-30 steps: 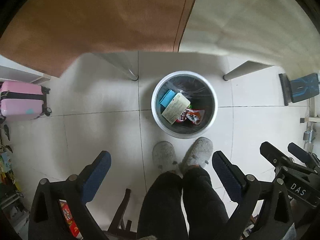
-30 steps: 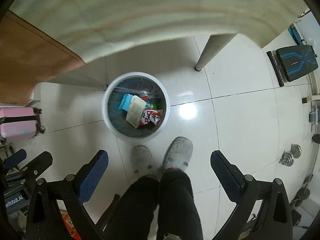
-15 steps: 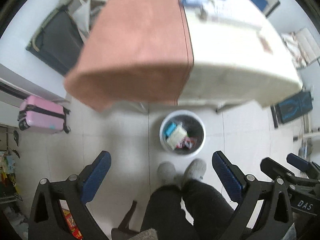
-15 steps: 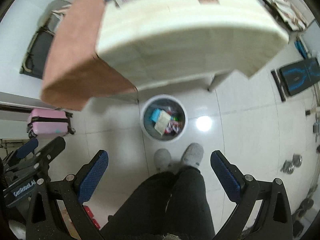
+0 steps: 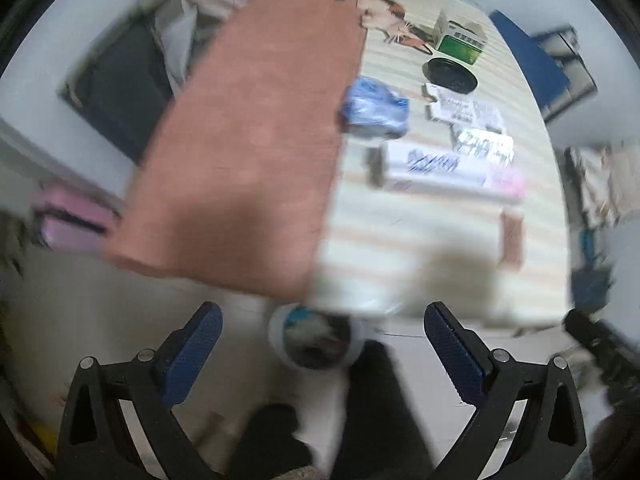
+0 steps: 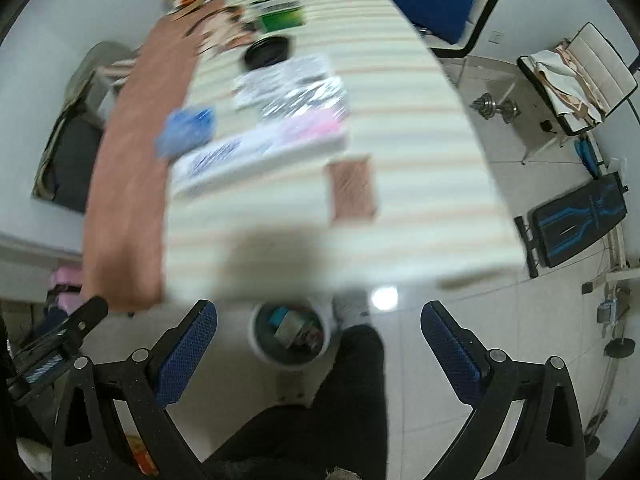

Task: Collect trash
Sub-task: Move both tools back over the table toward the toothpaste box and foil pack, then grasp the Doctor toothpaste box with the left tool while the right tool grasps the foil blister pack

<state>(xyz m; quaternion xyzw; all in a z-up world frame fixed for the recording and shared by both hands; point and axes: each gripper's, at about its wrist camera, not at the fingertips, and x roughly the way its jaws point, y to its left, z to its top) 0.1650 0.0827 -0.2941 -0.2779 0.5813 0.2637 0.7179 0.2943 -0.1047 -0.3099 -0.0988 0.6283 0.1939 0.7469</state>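
My left gripper (image 5: 323,322) and right gripper (image 6: 319,320) are both open and empty, held above the floor in front of a table. The white trash bin (image 5: 316,340) stands on the floor between the fingers, with wrappers in it; it also shows in the right wrist view (image 6: 290,334). On the striped tabletop (image 5: 400,236) lie a crumpled blue wrapper (image 5: 374,106), a long white box (image 5: 436,170), silvery packets (image 5: 482,142), a small brown packet (image 5: 512,236), a black round lid (image 5: 452,74) and a green box (image 5: 460,42). Both views are blurred.
A brown cloth (image 5: 256,128) covers the table's left part. My legs (image 6: 340,400) are below the bin. A pink suitcase (image 5: 68,220) is on the left. A black and blue bench (image 6: 576,224), dumbbells (image 6: 496,108) and chairs (image 6: 576,76) stand on the right.
Both grippers have risen and tilted up from the bin toward the tabletop. The bin has slid to the bottom of both views and the table's items have come into sight.
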